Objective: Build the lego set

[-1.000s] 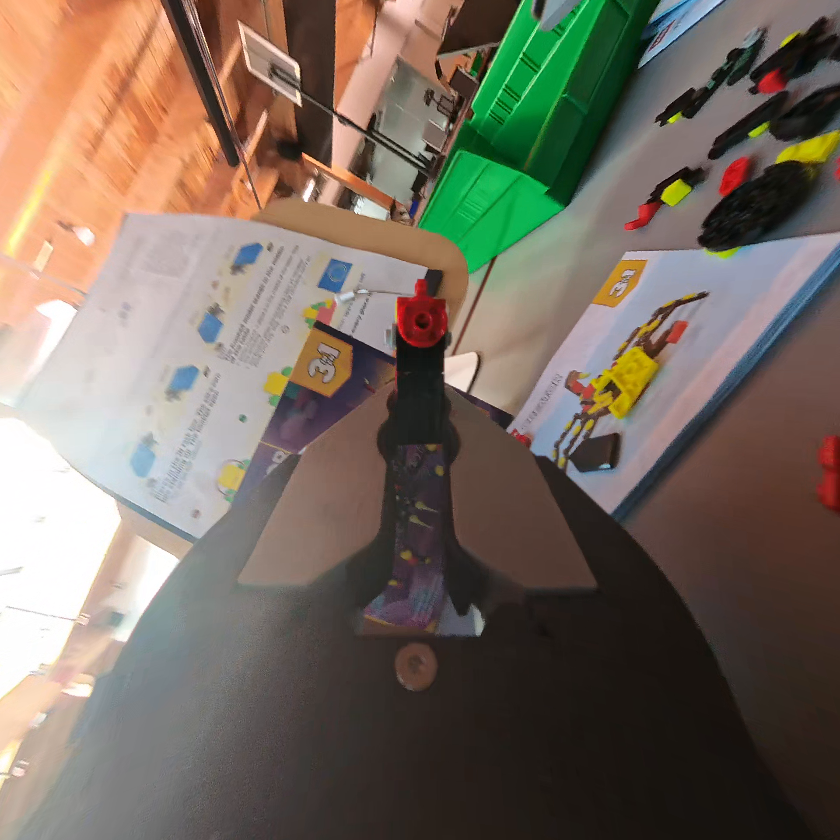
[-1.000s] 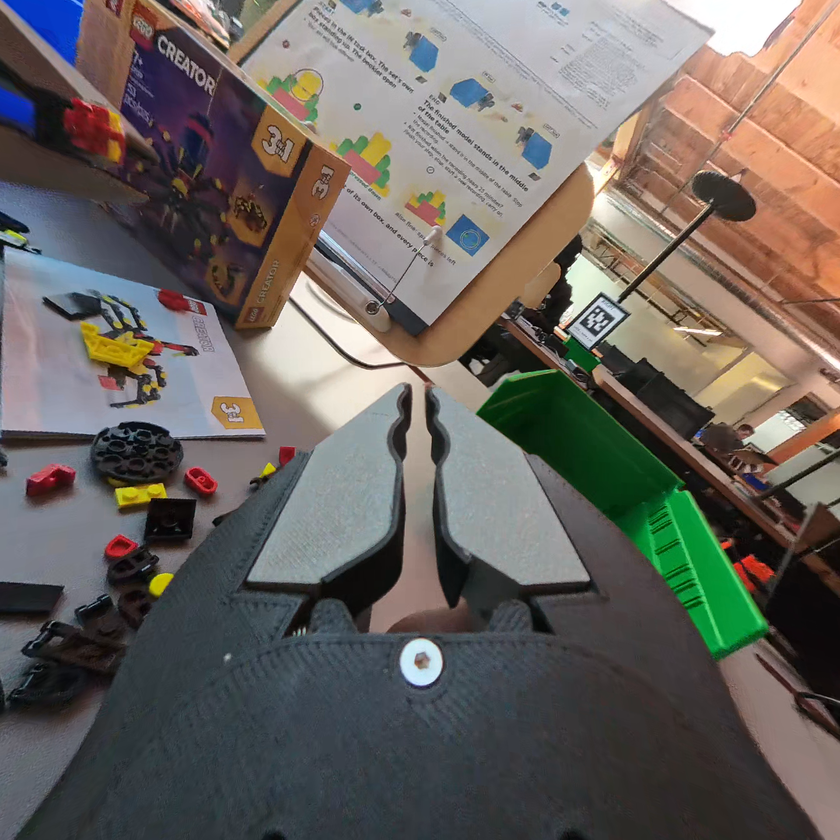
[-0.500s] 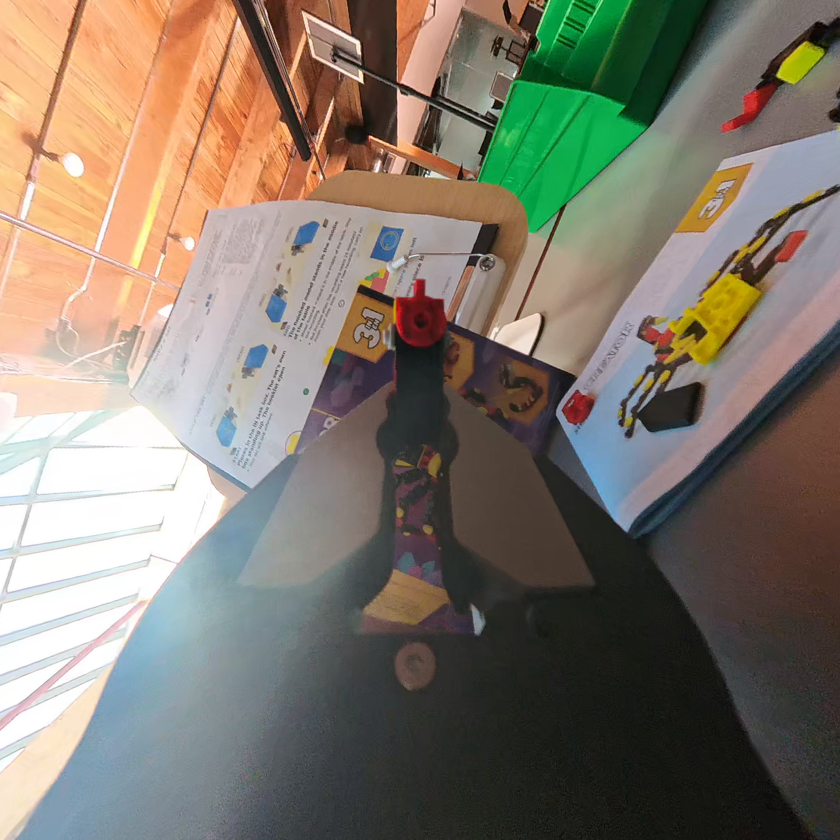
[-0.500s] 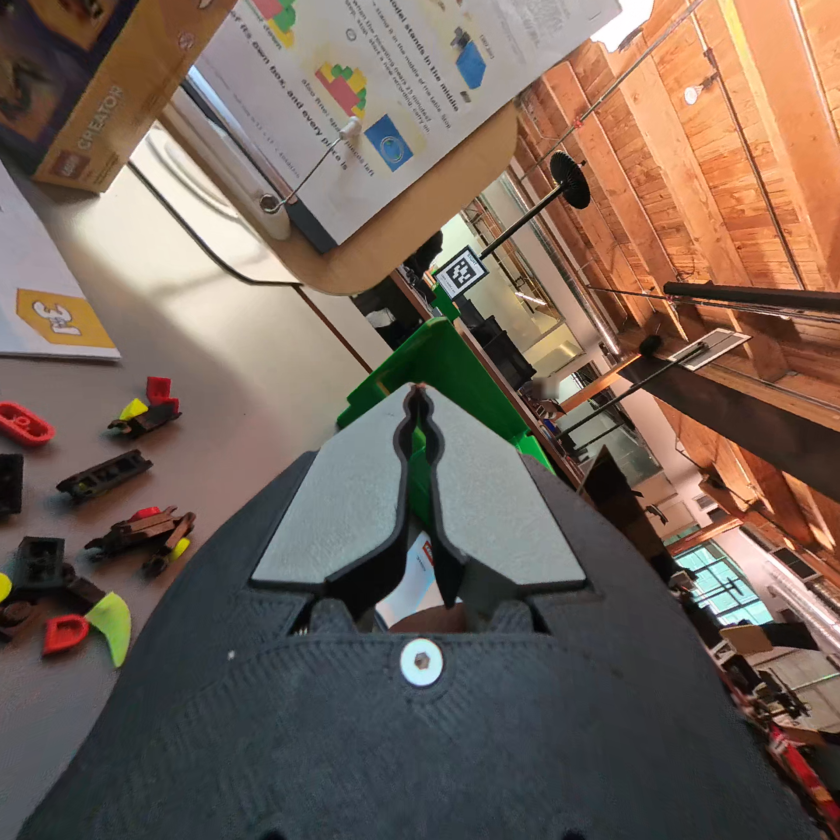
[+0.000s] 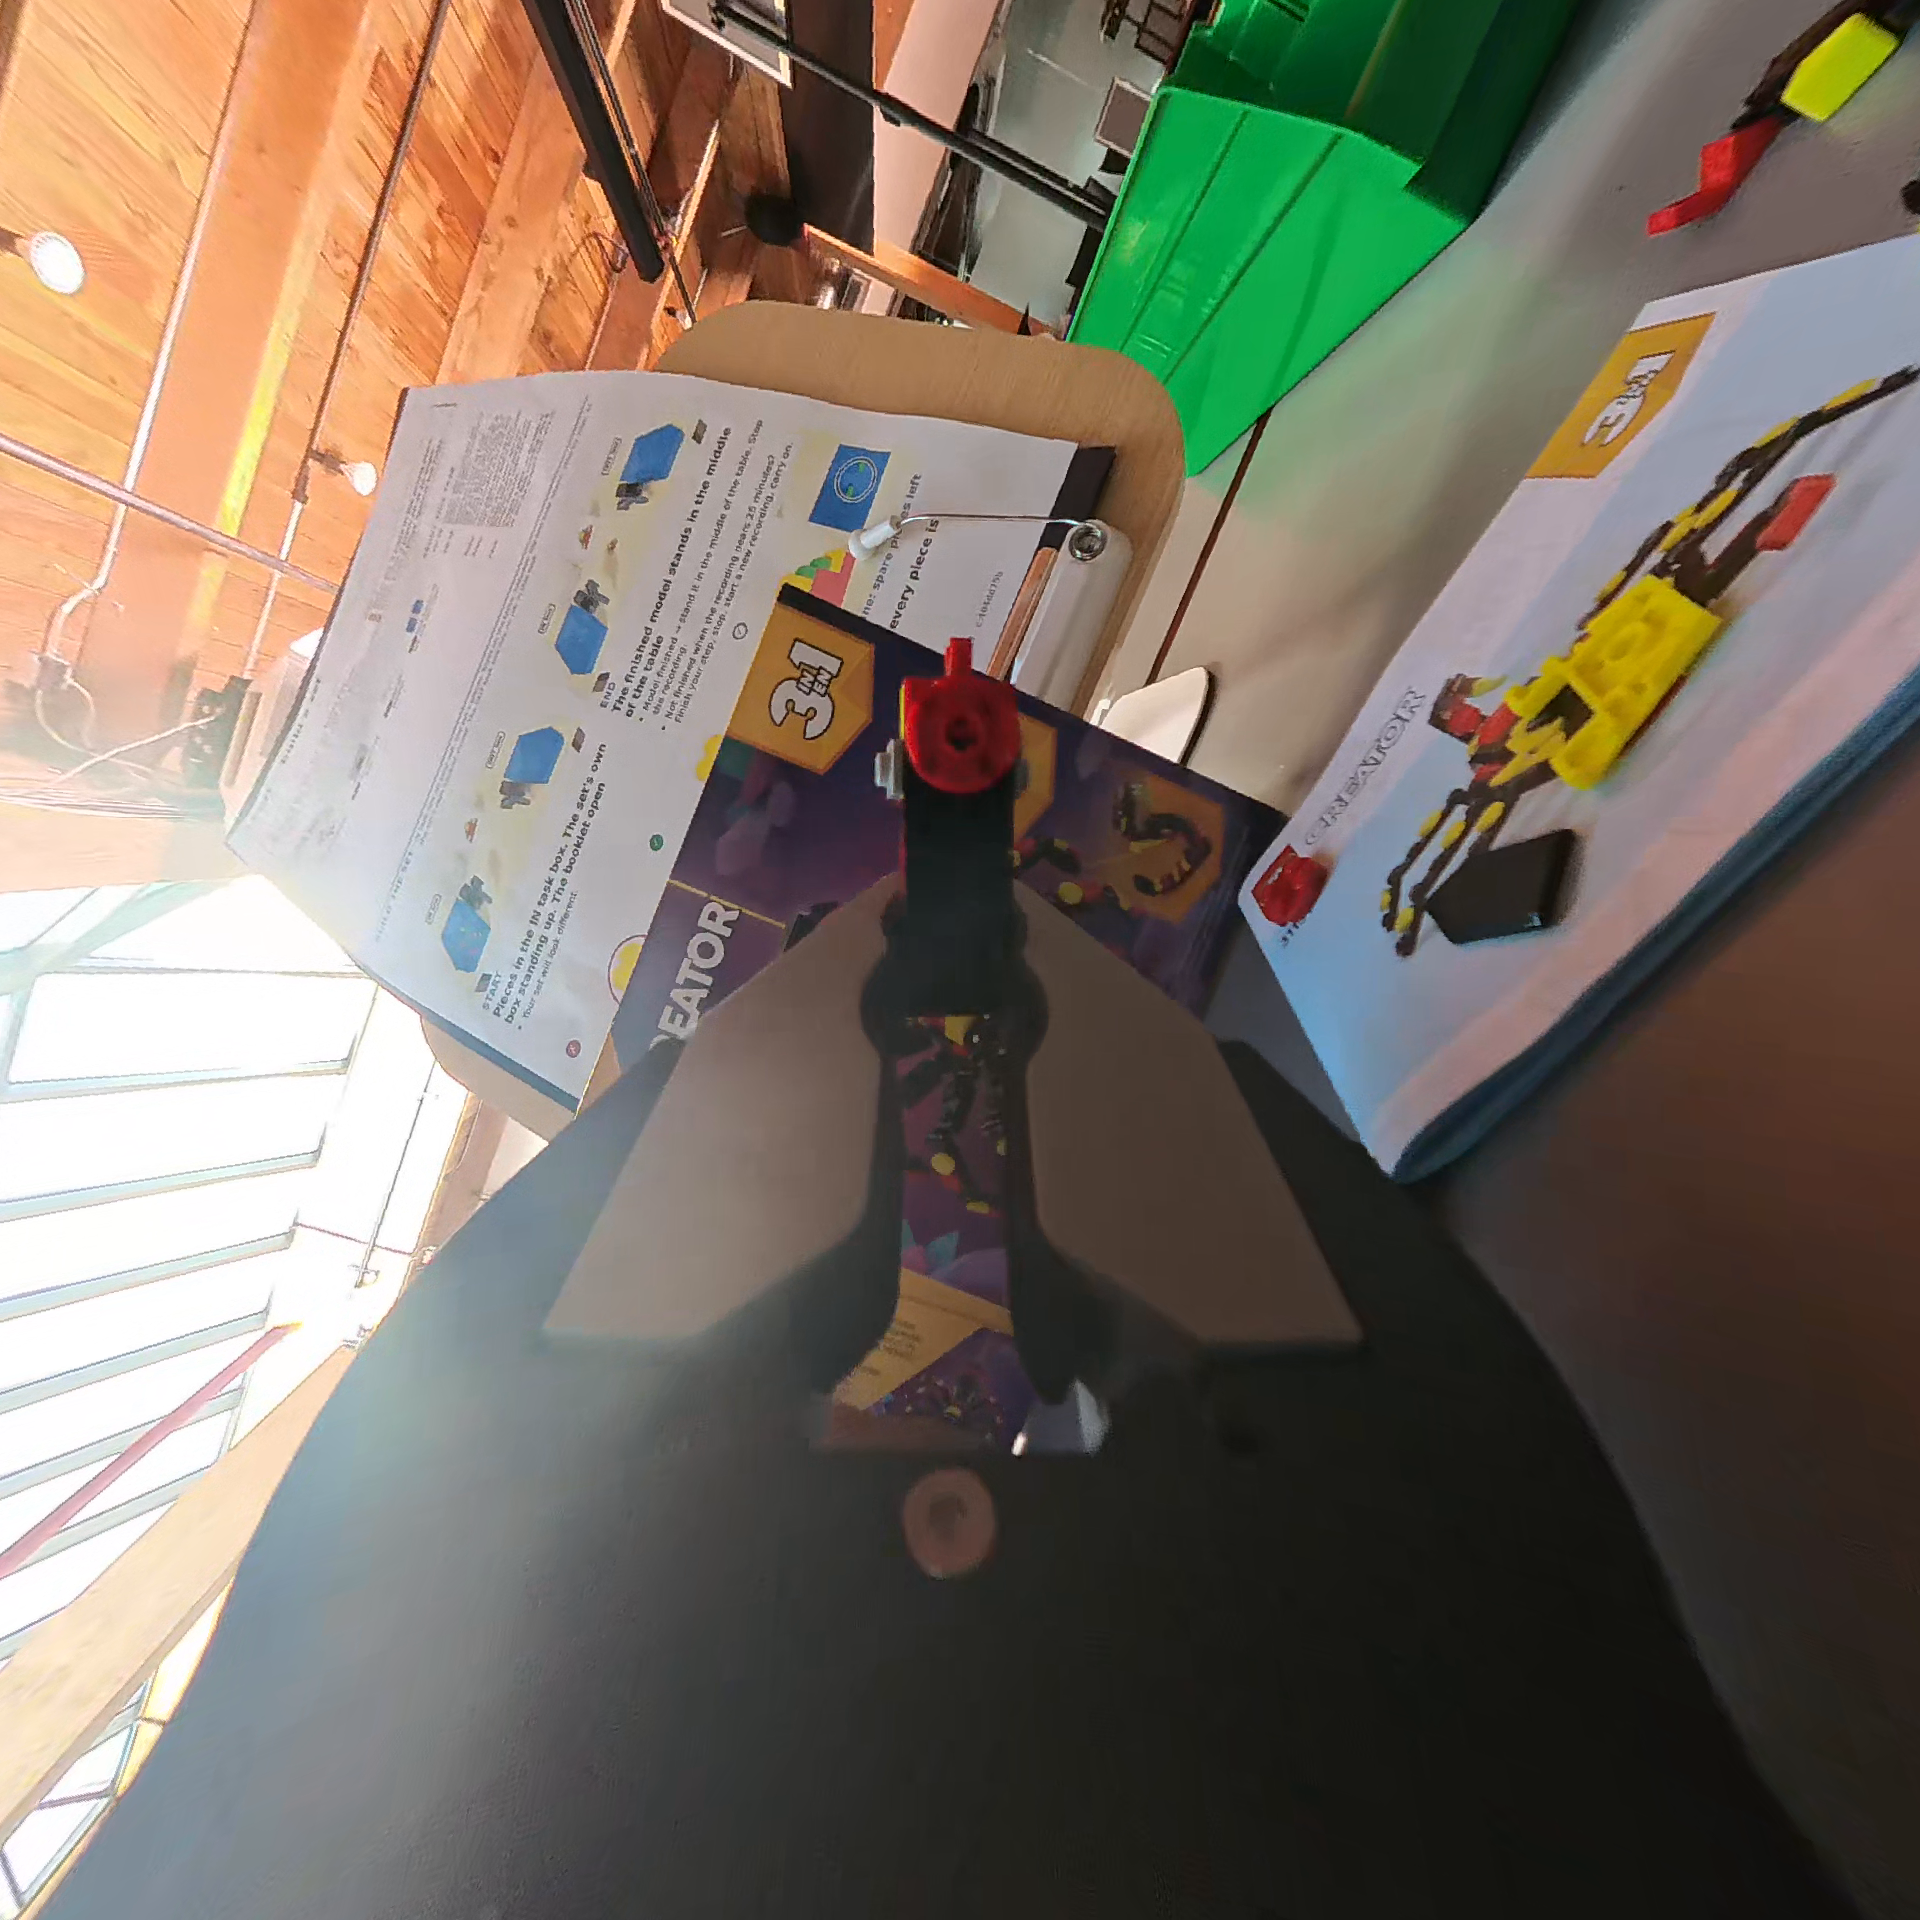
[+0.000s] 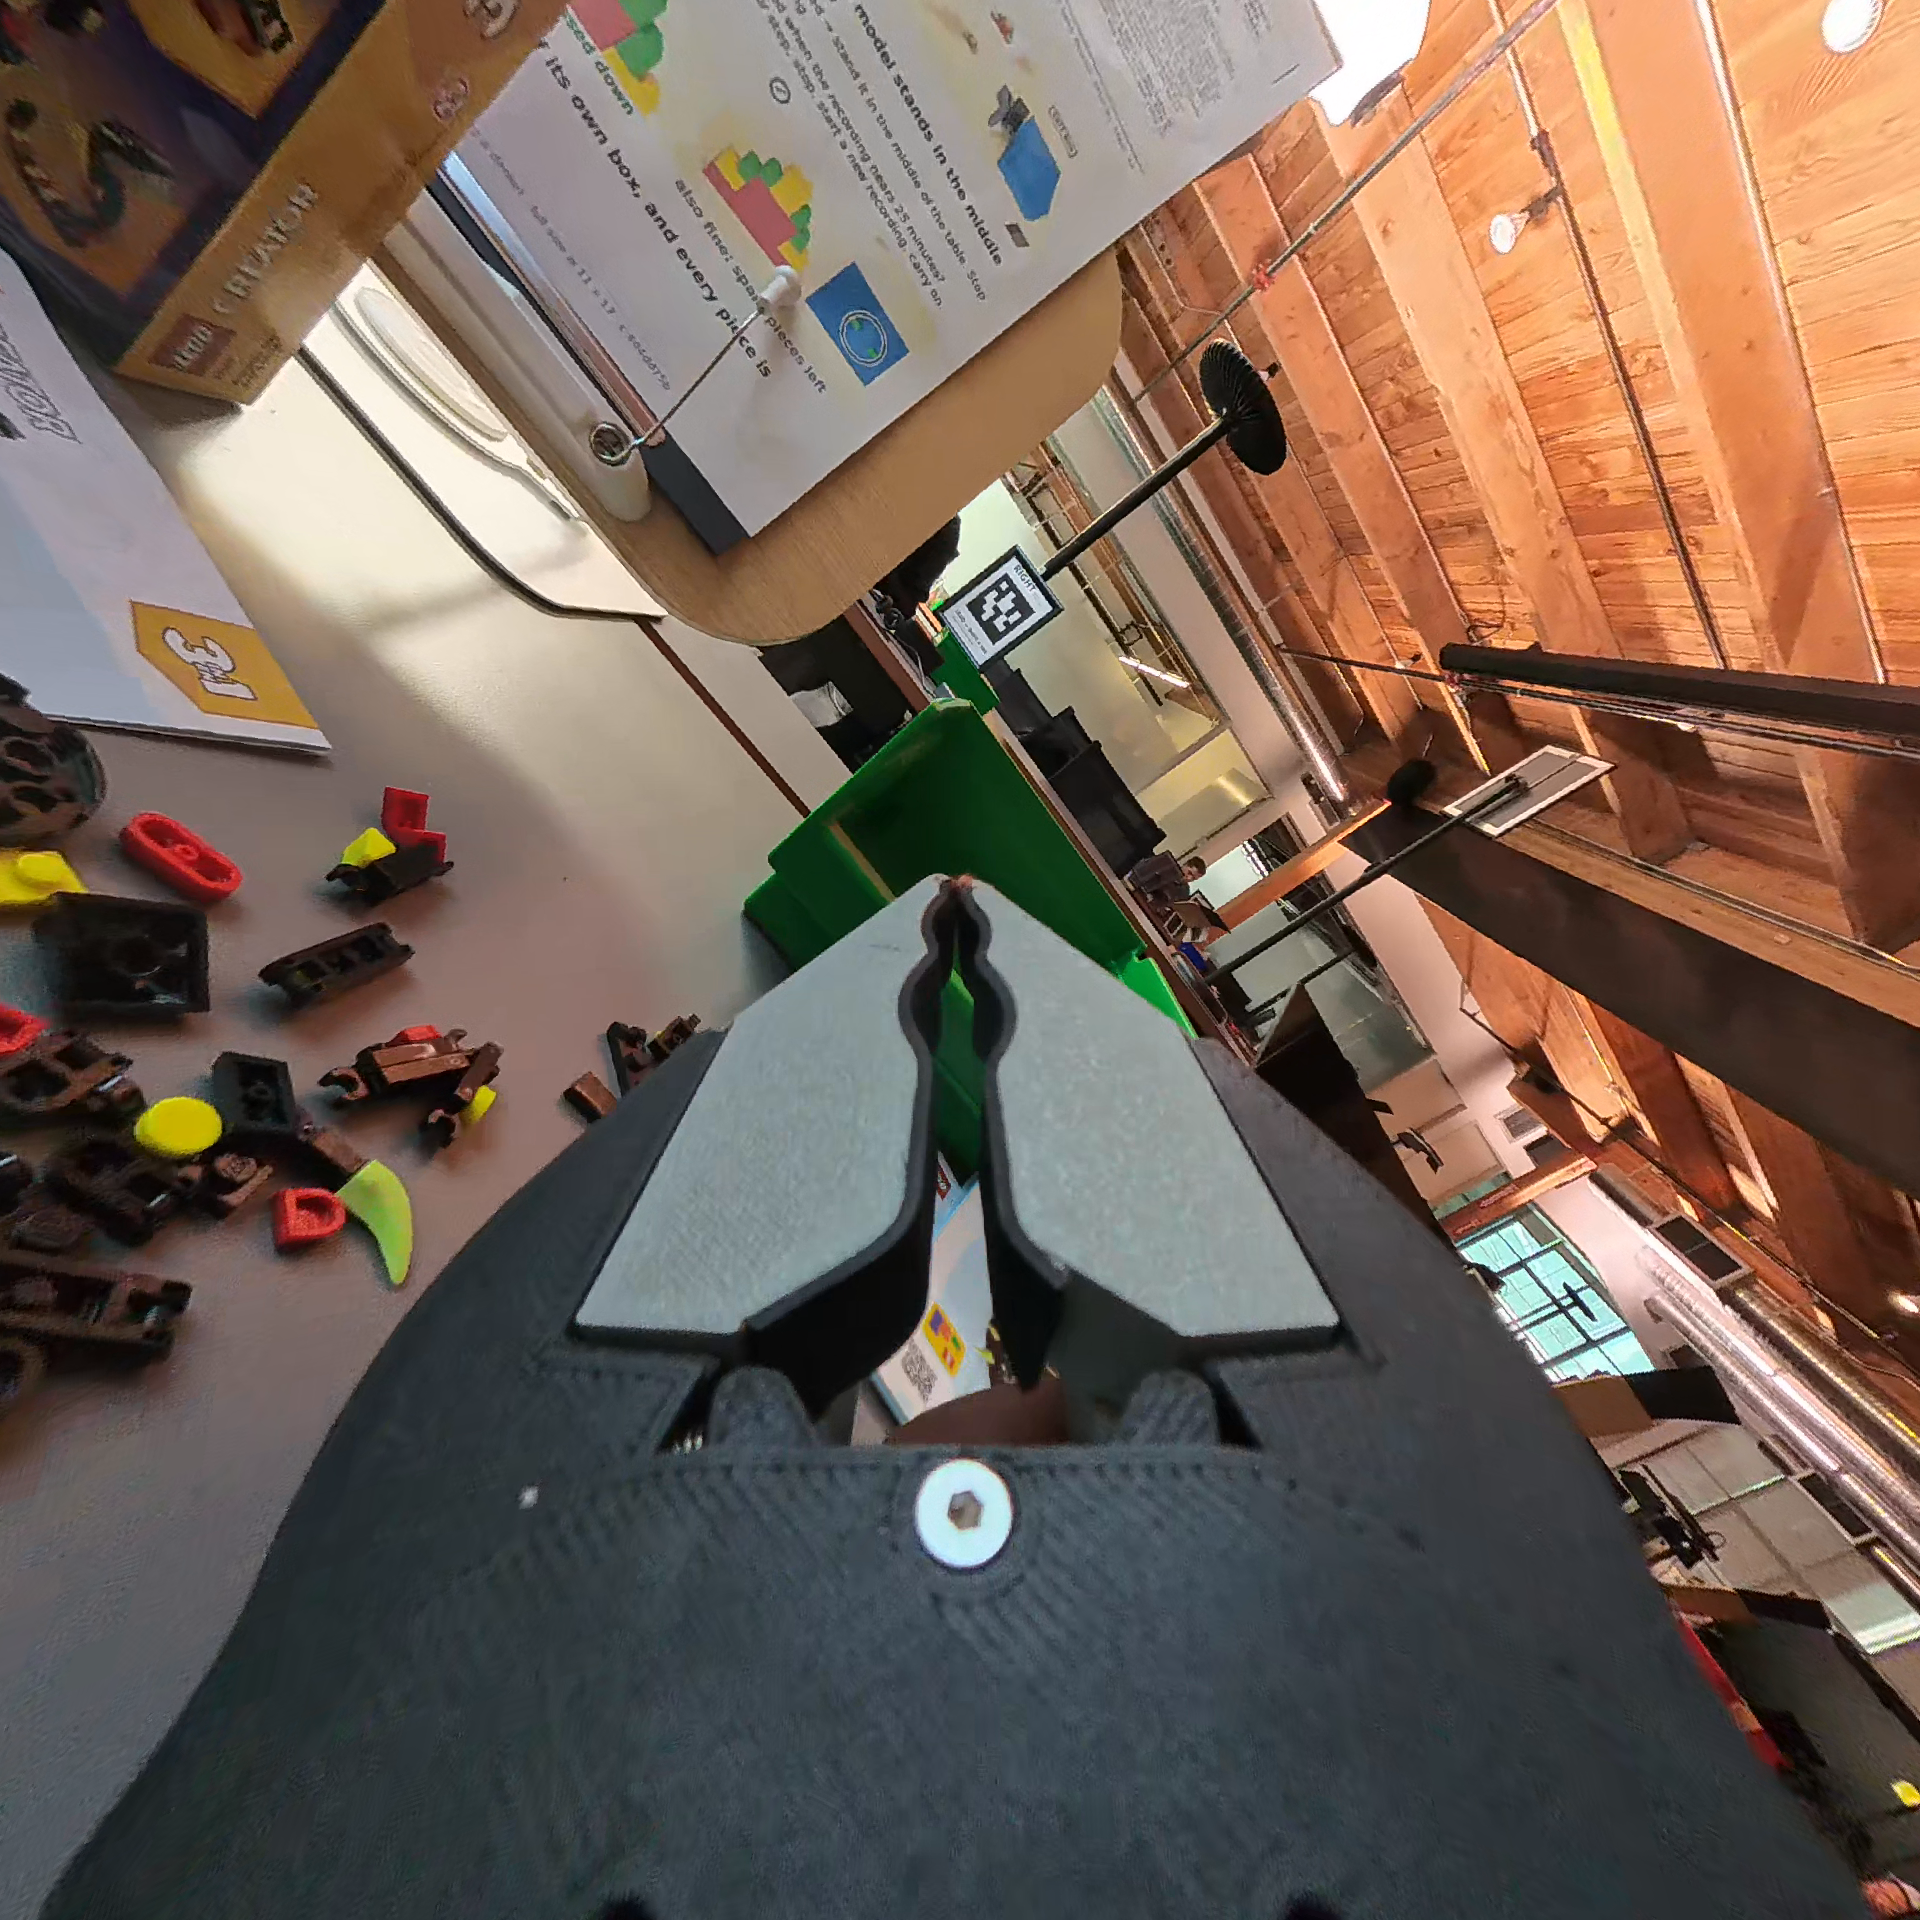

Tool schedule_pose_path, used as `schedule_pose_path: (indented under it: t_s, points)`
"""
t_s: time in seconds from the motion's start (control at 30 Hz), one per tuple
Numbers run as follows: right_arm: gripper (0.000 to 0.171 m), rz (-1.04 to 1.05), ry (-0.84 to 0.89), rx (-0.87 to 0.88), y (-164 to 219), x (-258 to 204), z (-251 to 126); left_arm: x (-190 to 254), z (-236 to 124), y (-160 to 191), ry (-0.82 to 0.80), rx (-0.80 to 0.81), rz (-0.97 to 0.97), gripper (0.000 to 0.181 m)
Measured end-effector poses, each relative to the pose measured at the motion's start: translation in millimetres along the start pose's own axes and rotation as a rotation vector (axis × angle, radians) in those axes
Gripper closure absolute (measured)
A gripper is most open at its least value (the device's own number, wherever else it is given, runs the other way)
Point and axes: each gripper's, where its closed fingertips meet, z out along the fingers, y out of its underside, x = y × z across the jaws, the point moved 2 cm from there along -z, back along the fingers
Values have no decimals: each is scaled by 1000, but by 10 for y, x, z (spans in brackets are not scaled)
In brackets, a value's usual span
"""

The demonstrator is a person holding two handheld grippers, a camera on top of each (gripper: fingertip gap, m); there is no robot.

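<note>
While the left gripper (image 5: 956, 894) keeps its tight pinch on the black piece with a red knob (image 5: 957, 769), the right gripper (image 6: 958, 896) has swung up, now squeezed together on nothing, away from the loose bricks (image 6: 208, 1070).

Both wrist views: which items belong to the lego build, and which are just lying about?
Belongs to the build:
- black-and-red lego piece clamped in the left hand-held gripper
- loose lego pieces on the table
- instruction booklet
- lego box
- right hand-held gripper, shut, apparently empty

Just lying about:
- green bin
- instruction sheet on its stand
</note>
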Motion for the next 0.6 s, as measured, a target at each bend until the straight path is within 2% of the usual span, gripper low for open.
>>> schedule_pose_path:
  t_s: [0.03, 0.23, 0.6]
  points:
    - [171, 2, 6, 4, -4, 14, -18, -2, -2, 1, -1, 0, -4, 170]
    - [171, 19, 20, -32, 74, 51, 32, -93, 6, 63, -27, -18, -75, 170]
    - [171, -19, -33, 12, -4, -65, 35, -283, -28, 69, -70, 28, -215, 170]
